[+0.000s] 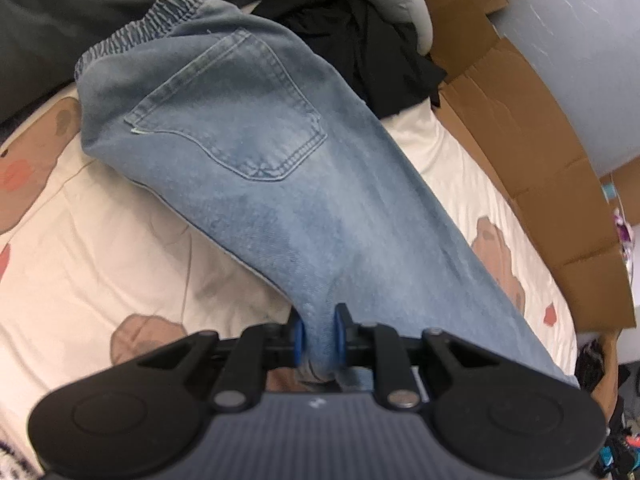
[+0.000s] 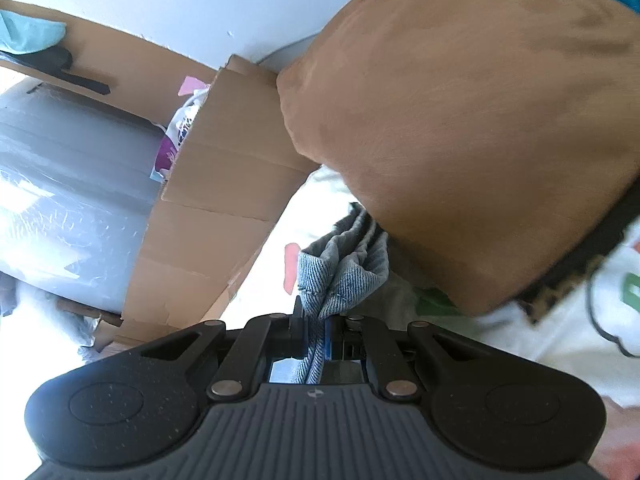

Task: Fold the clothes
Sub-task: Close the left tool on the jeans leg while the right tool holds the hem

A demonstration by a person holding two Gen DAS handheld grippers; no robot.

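Over bed: jeans hang, waistband at 11 o'clock on sheet. Left gripper pinches thick denim bunch; right gripper clamped nearly shut on hem. Risks: bulky left fold slipping out; trailing leg snagging cardboard at 2 o'clock.
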